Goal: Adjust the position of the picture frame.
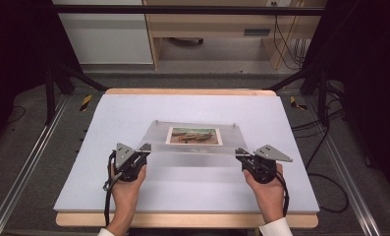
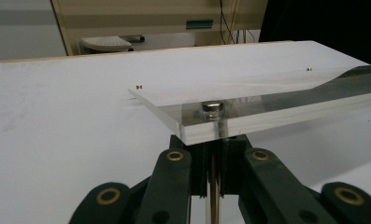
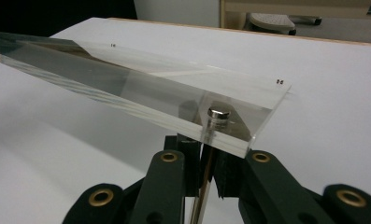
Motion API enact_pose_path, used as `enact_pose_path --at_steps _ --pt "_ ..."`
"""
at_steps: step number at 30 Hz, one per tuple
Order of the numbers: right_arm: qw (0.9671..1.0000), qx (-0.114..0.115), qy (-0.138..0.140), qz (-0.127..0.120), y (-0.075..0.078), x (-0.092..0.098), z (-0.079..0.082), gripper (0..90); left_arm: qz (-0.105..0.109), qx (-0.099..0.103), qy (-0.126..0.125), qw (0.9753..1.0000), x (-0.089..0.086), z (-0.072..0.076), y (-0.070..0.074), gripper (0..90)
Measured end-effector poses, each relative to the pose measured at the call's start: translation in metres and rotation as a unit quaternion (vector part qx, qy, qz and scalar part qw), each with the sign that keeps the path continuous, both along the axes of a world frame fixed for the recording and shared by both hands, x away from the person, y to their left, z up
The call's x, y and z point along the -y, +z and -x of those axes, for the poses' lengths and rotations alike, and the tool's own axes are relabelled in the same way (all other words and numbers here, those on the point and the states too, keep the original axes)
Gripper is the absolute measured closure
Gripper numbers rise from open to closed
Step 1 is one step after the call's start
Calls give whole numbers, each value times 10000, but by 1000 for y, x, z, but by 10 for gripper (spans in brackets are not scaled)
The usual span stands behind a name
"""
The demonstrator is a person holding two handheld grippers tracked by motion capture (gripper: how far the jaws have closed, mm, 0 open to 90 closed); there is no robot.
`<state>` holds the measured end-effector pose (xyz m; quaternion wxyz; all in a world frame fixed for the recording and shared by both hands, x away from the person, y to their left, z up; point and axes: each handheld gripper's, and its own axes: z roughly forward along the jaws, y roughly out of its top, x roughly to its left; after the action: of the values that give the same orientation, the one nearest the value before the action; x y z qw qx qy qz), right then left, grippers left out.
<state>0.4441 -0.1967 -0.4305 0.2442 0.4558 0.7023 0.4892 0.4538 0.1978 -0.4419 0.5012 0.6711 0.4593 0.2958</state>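
A clear acrylic picture frame (image 1: 153,138) with a landscape photo (image 1: 193,135) in its middle lies across the white table mat (image 1: 133,105). Its near edge is raised above the mat. My left gripper (image 1: 142,150) holds the near left corner and my right gripper (image 1: 242,154) the near right corner. In the left gripper view the gripper (image 2: 213,151) is shut on a thin metal pin (image 2: 212,108) that passes through the panel's corner. The right gripper (image 3: 204,156) grips its corner pin (image 3: 218,113) the same way. Small studs (image 2: 138,87) mark the far corners.
The mat sits on a wooden tabletop (image 1: 187,91) with bare mat on all sides of the frame. Black stand struts (image 1: 74,73) flank the table. Cables (image 1: 325,142) trail on the floor at the right. A wooden cabinet (image 1: 207,24) stands beyond.
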Motion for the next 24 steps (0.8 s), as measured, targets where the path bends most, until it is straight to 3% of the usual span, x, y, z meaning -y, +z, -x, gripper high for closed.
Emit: enact_pose_path --at_steps 9,24 --pt "10000 -58 1 7 -5 -1 -1 825 25 -68 -21 10000 0 -1 -6 835" --pt "9997 -237 -22 45 -17 -1 4 833 -170 -241 -48 9996 1 5 -16 832"
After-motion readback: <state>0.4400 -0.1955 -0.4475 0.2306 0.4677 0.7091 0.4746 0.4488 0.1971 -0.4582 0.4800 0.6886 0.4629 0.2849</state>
